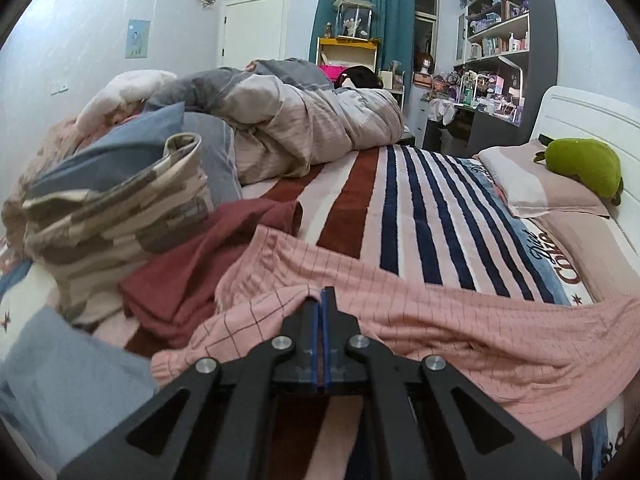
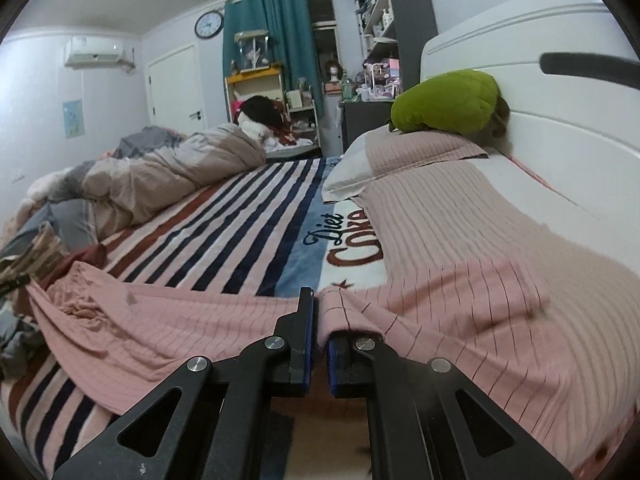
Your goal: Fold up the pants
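Observation:
Pink checked pants [image 1: 460,320] lie stretched across the near edge of the striped bed [image 1: 400,208]. My left gripper [image 1: 322,300] is shut on the pants' edge near the waistband end [image 1: 264,264]. In the right wrist view the same pants [image 2: 192,320] run from the left to my right gripper [image 2: 316,308], which is shut on a fold of the fabric draped over its right finger [image 2: 344,344]. The cloth hangs a little taut between the two grippers.
A dark red garment [image 1: 192,264], a camouflage-pattern cloth [image 1: 120,208] and a bunched duvet [image 1: 300,128] pile at the left. A pillow [image 2: 420,168] with a green plush toy [image 2: 444,100] lies against the white headboard [image 2: 560,120]. Shelves and a desk [image 1: 500,60] stand beyond.

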Demonstrator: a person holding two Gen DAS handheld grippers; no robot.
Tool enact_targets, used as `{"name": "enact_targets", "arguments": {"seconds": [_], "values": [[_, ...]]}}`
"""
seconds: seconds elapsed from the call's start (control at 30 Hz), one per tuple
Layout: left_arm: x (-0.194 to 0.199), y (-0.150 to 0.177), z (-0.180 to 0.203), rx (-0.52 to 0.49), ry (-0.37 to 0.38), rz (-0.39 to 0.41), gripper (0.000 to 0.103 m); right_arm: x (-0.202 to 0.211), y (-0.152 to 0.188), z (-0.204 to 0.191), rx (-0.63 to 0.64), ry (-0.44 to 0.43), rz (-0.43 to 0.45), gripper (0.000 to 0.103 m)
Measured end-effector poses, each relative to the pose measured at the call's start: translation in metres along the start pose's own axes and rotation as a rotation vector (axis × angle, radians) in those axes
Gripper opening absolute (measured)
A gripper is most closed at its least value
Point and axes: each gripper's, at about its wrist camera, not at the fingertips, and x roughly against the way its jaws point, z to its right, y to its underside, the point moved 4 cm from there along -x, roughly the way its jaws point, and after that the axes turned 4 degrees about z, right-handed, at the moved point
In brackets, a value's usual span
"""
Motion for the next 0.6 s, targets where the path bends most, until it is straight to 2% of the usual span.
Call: {"name": "enact_targets", "arguments": {"seconds": [0.27,0.43,0.6], "values": [[-0.072,-0.034,0.007,-0.041,-0.040,-0.078,0.000,-0.072,-0.023,0.022,0.008,0.036,-0.100,0.000],[-0.119,-0.041,0.020,-0.090,-0.066,-0.124,0.000,-0.116,-0.023,0.030,0.034,0.077,-0.176,0.000],[-0.165,-0.037,0.025,-0.092,-0.089,-0.202,0.001,-0.154,-0.013,0.039,0.049,0.113,-0.282,0.000]]}}
